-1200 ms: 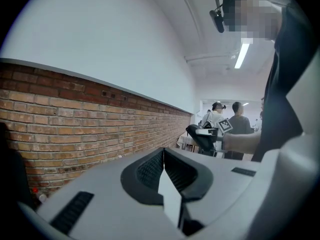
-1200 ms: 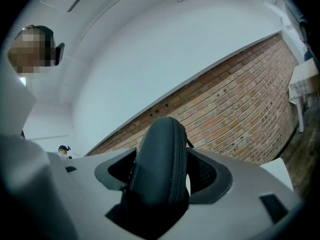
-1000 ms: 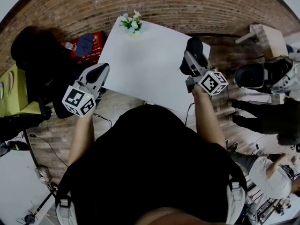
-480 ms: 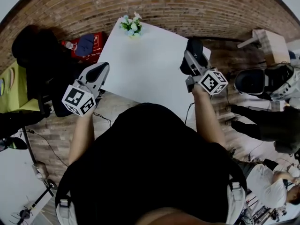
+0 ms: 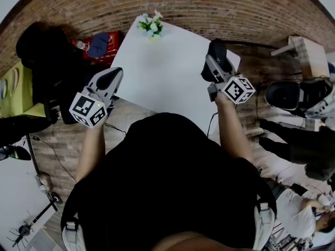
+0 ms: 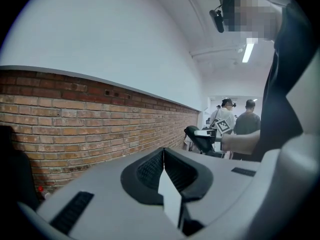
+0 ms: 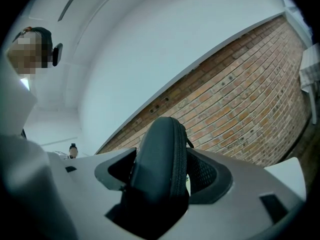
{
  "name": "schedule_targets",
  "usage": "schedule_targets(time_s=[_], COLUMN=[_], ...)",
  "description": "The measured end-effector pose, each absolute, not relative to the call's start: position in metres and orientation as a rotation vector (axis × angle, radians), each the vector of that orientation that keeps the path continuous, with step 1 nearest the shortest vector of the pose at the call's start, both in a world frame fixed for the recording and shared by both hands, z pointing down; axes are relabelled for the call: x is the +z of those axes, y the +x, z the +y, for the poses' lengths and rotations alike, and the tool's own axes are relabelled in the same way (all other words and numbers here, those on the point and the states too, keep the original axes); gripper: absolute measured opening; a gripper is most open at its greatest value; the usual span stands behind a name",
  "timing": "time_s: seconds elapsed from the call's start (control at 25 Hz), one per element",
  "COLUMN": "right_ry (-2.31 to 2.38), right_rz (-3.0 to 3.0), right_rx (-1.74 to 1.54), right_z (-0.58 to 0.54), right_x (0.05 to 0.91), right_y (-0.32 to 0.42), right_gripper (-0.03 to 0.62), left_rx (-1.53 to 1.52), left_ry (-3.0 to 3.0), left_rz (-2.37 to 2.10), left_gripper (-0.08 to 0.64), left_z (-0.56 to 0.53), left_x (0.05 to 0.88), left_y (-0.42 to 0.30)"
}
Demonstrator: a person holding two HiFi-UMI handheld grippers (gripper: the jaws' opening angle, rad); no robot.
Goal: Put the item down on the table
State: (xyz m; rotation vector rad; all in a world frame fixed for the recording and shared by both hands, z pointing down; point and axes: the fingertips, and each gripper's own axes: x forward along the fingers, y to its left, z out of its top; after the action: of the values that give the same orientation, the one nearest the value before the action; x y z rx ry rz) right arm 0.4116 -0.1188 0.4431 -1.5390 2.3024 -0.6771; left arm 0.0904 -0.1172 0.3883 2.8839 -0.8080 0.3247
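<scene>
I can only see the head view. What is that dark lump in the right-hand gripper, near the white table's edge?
Observer: The right gripper view shows a rounded black case standing on edge, with a zip seam running round it.
Operator: Is it properly gripped?
Observer: Yes. The right gripper has one jaw pressed on each broad side of it.
Operator: Is the other gripper carrying anything?
Observer: No. In the left gripper view the left gripper has its jaws together, with nothing between them.
</scene>
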Motion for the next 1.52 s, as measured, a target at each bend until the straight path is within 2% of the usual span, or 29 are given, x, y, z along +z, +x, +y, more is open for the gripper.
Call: schedule_targets(time_s=[0.6, 1.08, 1.52], right_ry=[-1.438, -1.388, -1.393], right_rz=[2.36, 2.442, 2.444], right_rx=[-0.747, -0.728, -0.733], right_z=[-0.141, -0.165, -0.173], right_x=[0.455, 0.446, 0.443], right_y=[0.388, 0.333, 0.313], right_gripper=[0.324, 0.324, 0.324], left_rx=[0.344, 0.31, 0.3], left_ry=[2.844, 2.796, 2.798], left_rz=[-0.905, -0.982, -0.961], left_gripper=[0.012, 0.014, 0.013], left_z=[-0.114, -0.125, -0.137], left_x=[0.387, 0.397, 0.402], left_y=[0.074, 0.023, 0.008])
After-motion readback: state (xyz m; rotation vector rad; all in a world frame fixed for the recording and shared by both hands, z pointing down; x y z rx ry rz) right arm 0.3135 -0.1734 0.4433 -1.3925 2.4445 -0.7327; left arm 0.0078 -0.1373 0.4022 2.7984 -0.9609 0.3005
